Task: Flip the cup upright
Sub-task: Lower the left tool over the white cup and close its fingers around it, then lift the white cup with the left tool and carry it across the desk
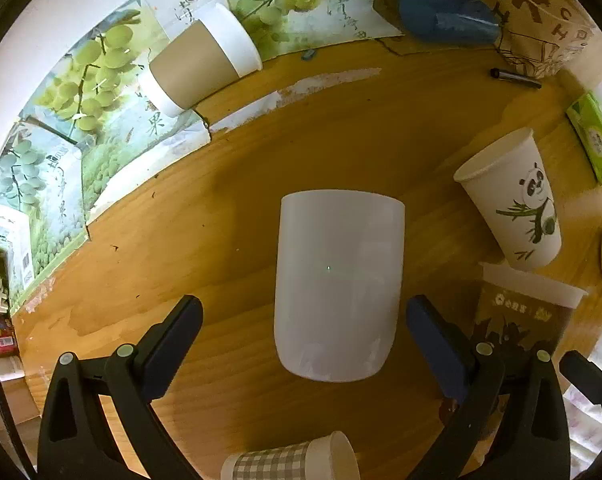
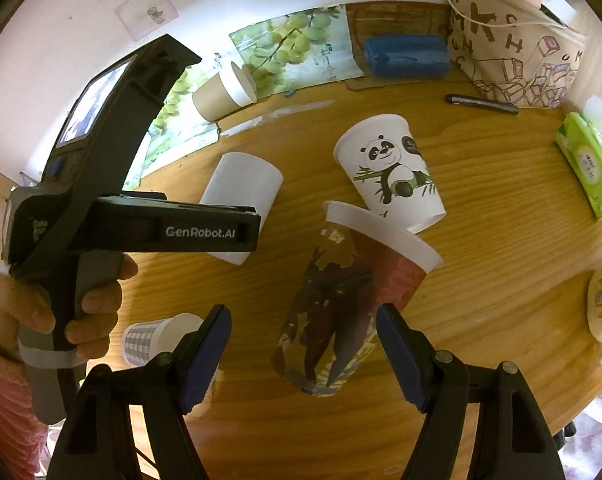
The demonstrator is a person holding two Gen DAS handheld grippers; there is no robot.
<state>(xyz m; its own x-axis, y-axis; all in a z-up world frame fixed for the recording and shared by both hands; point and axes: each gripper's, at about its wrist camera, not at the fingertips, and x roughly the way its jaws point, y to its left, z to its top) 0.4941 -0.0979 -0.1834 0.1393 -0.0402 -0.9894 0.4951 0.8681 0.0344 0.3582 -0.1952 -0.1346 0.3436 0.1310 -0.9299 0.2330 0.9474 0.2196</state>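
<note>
So far nothing looks flipped: the white cup [image 1: 337,284] lies on its side on the round wooden table [image 1: 381,128], mouth pointing away from the left gripper [image 1: 303,344], whose 2 fingers are spread wide to either side of the cup's rounded base without touching it. The right gripper [image 2: 303,352] is likewise spread, its fingers flanking the base of a dark printed cup [image 2: 341,300] that also lies tipped over, apparently untouched. Just beyond that one lies a panda cup [image 2: 393,176], also on its side; a brown-sleeved cup [image 1: 203,66] rests at the table's far edge and a small checked cup [image 1: 293,460] near the front. By my judgement the task sits at the approach stage: gripping, lifting and turning the white cup all remain.
</note>
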